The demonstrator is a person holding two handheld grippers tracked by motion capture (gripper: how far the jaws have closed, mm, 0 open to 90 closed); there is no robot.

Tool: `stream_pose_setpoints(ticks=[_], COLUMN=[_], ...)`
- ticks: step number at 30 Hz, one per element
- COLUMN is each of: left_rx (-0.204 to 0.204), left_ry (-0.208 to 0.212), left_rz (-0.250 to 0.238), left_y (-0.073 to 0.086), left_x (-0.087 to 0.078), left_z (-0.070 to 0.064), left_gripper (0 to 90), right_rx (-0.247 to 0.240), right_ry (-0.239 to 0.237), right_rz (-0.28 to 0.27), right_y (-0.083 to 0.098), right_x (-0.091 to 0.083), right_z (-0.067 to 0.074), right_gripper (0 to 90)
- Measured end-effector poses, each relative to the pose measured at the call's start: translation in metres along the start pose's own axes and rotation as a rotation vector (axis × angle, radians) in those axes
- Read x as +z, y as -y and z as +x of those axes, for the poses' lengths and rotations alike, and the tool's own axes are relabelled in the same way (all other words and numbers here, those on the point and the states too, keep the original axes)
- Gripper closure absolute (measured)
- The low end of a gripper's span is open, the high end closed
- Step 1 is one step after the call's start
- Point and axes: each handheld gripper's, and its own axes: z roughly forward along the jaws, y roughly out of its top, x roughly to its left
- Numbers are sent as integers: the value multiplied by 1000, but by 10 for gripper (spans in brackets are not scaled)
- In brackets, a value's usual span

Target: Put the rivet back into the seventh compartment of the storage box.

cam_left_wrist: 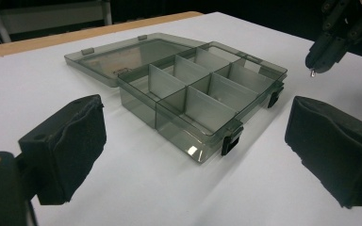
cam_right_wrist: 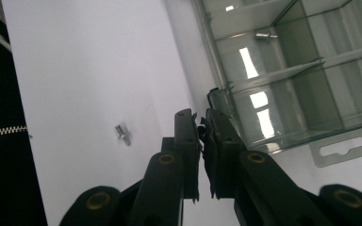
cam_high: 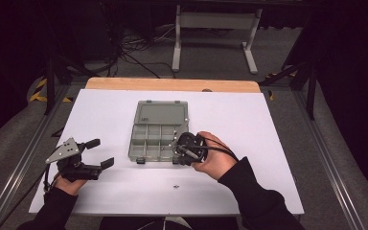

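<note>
The left gripper point(cam_high: 100, 153) is resting on the white desk point(cam_high: 249, 124) off to the left, its jaws spread wide and holding nothing — parked, I'd guess, clear of the work. In the middle, the smoky grey clear-plastic compartment box point(cam_high: 155, 141) is lying with its lid folded flat behind it, so every bin is standing open from above. One small metal rivet-like pin point(cam_right_wrist: 263, 35) is already lying in a bin; another small silver pin point(cam_high: 176, 186) is lying loose on the desk near the front edge. At the box's right front corner the right gripper point(cam_high: 181, 149) is hovering, jaws pressed nearly together — seemingly pinching a tiny silver pin point(cam_left_wrist: 313, 72) at its tip.
</note>
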Motion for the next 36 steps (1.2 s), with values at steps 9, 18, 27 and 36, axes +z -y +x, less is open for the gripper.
stream_pose_setpoints(ticks=[9, 18, 27, 36], left_rx=[-4, -3, -5, -3], left_ry=[-1, -1, -1, 4], left_rz=[-3, -3, -4, 1], left_y=[0, 0, 0, 0], left_x=[0, 0, 0, -1], left_z=[0, 0, 0, 1], left_gripper=[64, 64, 64, 64], right_rx=[25, 36, 52, 75], right_ry=[14, 36, 48, 64], right_rz=[-18, -39, -55, -62], right_y=[-7, -15, -21, -23], right_x=[-1, -1, 0, 3], right_z=[-14, -26, -38, -52], right_gripper=[841, 841, 840, 841])
